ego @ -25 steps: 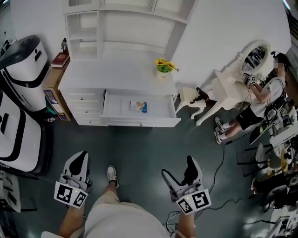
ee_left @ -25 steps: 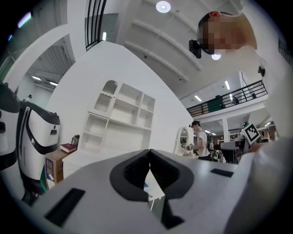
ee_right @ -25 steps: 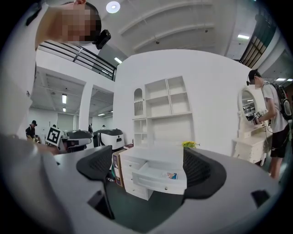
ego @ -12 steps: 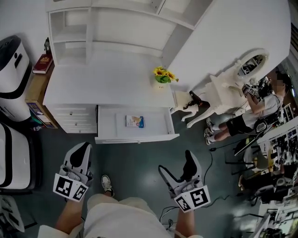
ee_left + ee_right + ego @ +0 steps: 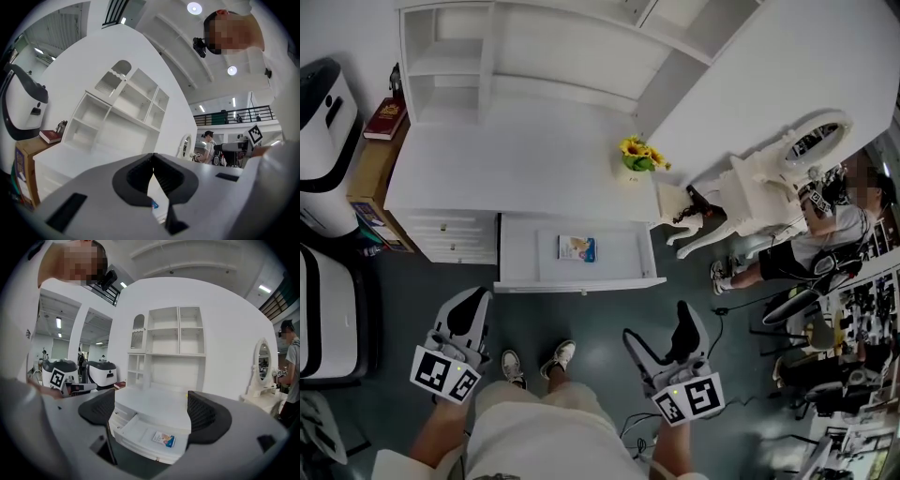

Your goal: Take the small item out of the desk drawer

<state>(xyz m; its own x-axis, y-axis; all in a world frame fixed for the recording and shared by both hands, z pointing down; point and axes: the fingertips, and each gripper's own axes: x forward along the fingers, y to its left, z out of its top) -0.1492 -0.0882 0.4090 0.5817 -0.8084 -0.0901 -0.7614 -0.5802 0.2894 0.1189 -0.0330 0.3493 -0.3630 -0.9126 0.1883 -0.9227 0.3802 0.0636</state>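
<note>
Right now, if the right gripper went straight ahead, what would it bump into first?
The right gripper would probably reach the open drawer first, near the small packet; depth is unclear.

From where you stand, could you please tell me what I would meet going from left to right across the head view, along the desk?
White machine → red book → small item lying in the open drawer → yellow flowers → oval mirror → seated person.

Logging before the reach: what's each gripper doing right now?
Left gripper: shut, holding nothing.
Right gripper: open, holding nothing.
</note>
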